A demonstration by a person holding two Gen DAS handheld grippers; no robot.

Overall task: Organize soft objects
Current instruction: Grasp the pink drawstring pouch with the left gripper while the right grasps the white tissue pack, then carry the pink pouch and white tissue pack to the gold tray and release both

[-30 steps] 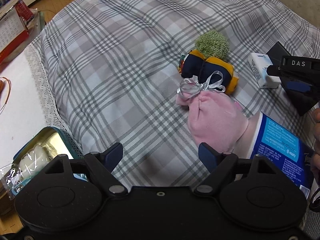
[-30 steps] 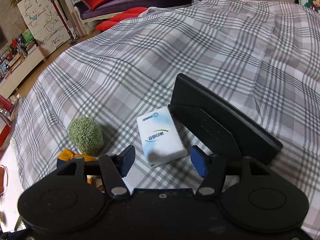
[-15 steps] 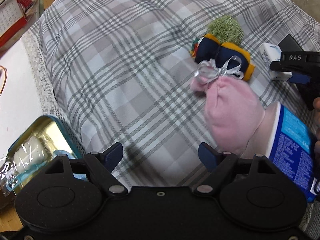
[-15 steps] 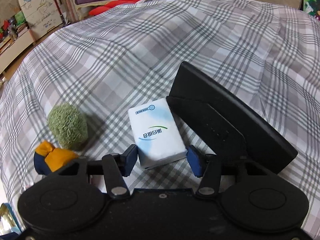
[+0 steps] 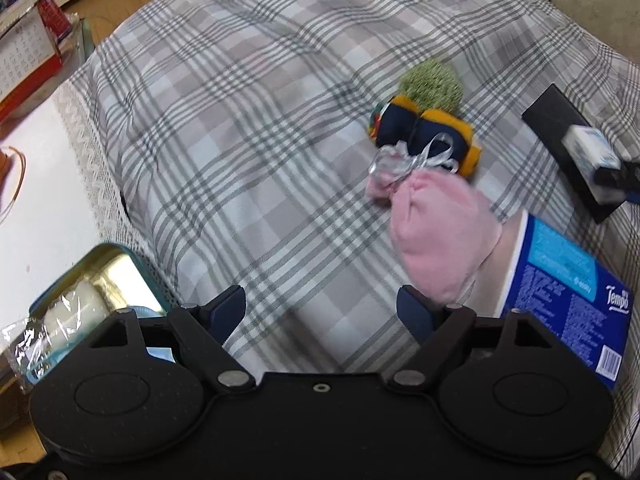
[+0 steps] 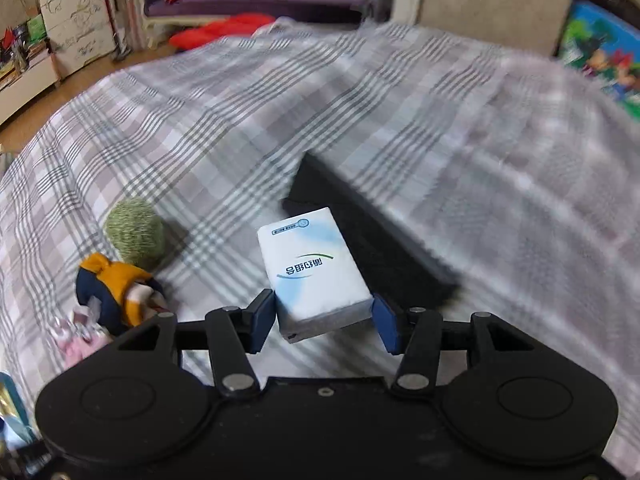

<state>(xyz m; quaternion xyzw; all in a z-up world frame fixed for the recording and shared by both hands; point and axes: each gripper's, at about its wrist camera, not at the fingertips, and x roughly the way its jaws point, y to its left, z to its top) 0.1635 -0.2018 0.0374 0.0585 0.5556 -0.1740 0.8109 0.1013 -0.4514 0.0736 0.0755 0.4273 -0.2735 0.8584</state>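
The right tongs (image 6: 324, 320) are clamped on the near end of a small white tissue pack (image 6: 314, 270), one blue pad against each side of it. The pack appears lifted clear of the plaid bedspread (image 6: 360, 120), though motion blur makes the gap beneath it hard to judge. Taking the tissue pack as the landmark: a flat black box (image 6: 384, 248) lies just behind it and to its right on the bedspread; a fuzzy green ball (image 6: 134, 232) sits well to its left; a navy and orange plush toy (image 6: 114, 288) lies just in front of that ball, also left of the pack; a bit of pink pouch (image 6: 78, 344) shows nearer the camera, to the pack's lower left.

In the left wrist view the left tongs (image 5: 320, 312) stand wide apart with nothing between them, hovering over bare bedspread (image 5: 240, 120). The tissue pack (image 5: 590, 146) shows far to the right there, over the black box (image 5: 560, 128). To its left lie the green ball (image 5: 432, 84), the plush toy (image 5: 424, 132) and the pink pouch (image 5: 440, 232), tied with a silver ribbon (image 5: 416, 158) and touching the toy. A blue Tempo tissue box (image 5: 568, 300) rests below the pack, against the pouch. An open tin (image 5: 100, 280) sits far left, off the bed's edge
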